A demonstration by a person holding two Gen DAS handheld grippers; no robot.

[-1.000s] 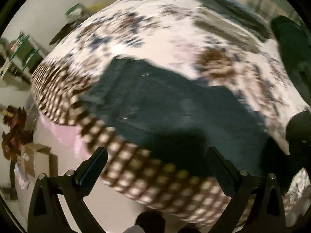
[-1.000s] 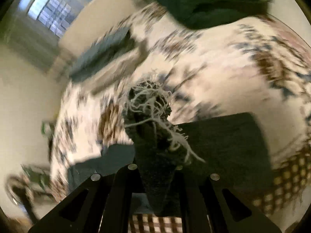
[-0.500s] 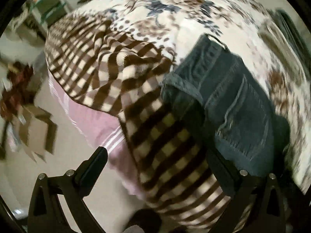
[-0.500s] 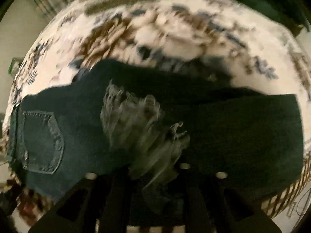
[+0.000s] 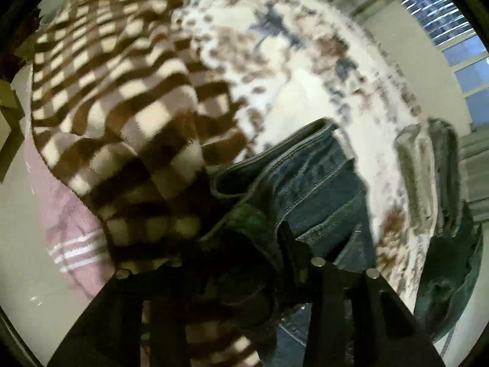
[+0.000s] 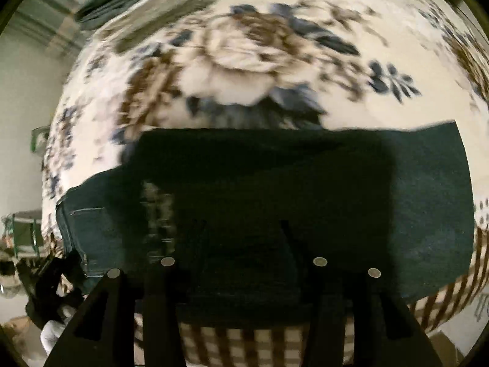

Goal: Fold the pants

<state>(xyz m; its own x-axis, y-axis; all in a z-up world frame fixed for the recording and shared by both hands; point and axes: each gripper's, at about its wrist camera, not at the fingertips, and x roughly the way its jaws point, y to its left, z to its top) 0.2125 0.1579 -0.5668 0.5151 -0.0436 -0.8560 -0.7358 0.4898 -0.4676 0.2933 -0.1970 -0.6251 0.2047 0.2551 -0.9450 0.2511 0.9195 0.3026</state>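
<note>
**One pair of jeans on a flowered bed**

Left wrist view: one pair of dark denim pants [image 5: 308, 189] lies at the edge of a bed, its waistband end bunched up right at the left tongs [image 5: 244, 244]. The fingers are drawn close together with the waistband fabric pinched between them. Under the pants lies one floral bedspread [image 5: 293, 70], cream with brown and blue blooms, bordered by a brown-and-cream checked band [image 5: 122, 98]. A pink striped sheet [image 5: 67, 229] hangs below it. Two folded items [image 5: 428, 165] sit farther back on the bed, with a window [image 5: 458, 39] behind.

Right wrist view: the same pants [image 6: 305, 189] lie flat across the bedspread [image 6: 244, 55], one back pocket showing at the left. The right tongs [image 6: 241, 229] hang over the denim with fingers spread apart, gripping nothing. The checked band [image 6: 244, 342] runs along the near edge.
</note>
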